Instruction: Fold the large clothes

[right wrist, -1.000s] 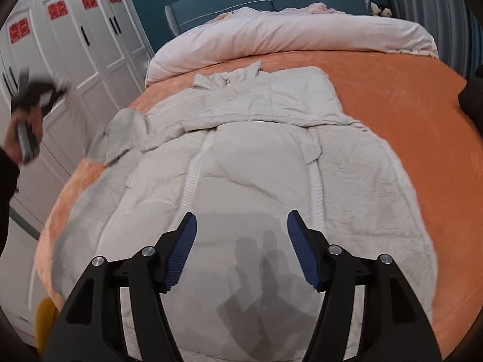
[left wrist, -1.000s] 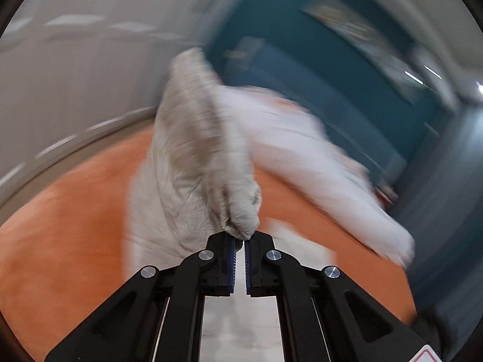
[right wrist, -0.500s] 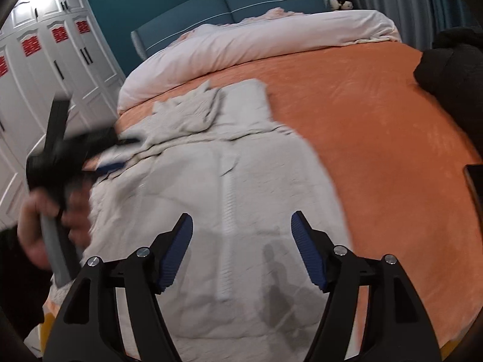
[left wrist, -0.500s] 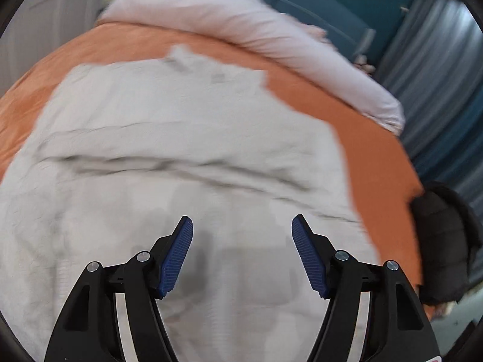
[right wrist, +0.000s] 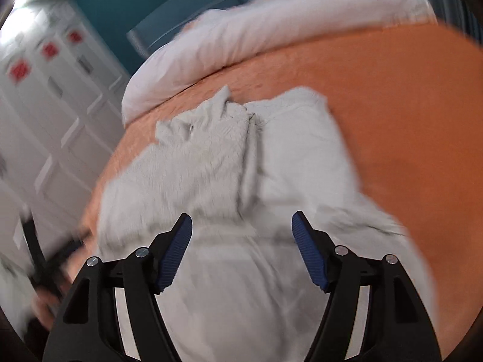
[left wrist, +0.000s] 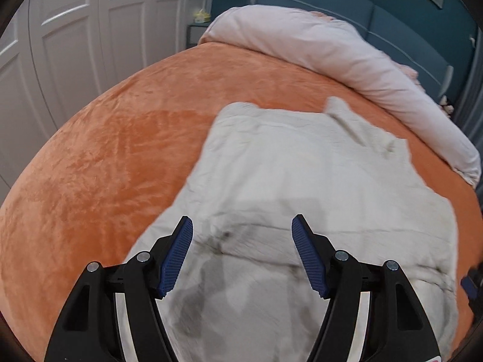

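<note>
Left of the coat point(left wrist: 302, 181), bare orange bed point(left wrist: 105, 157) shows, and the left gripper point(left wrist: 241, 253) hangs over the coat's near part with jaws wide apart, holding nothing. The coat lies flat on the bed, its long axis running away from both grippers toward the pink duvet point(left wrist: 347, 60). The right gripper point(right wrist: 241, 250), jaws also apart and empty, hovers over the same near part, so neither hand looks clearly nearer.

A pale cream fleece coat point(left wrist: 295, 181) lies spread flat on the orange bed, folded lengthwise. Its collar point(right wrist: 208, 117) points toward twelve o'clock. The hem runs down to six o'clock.
</note>
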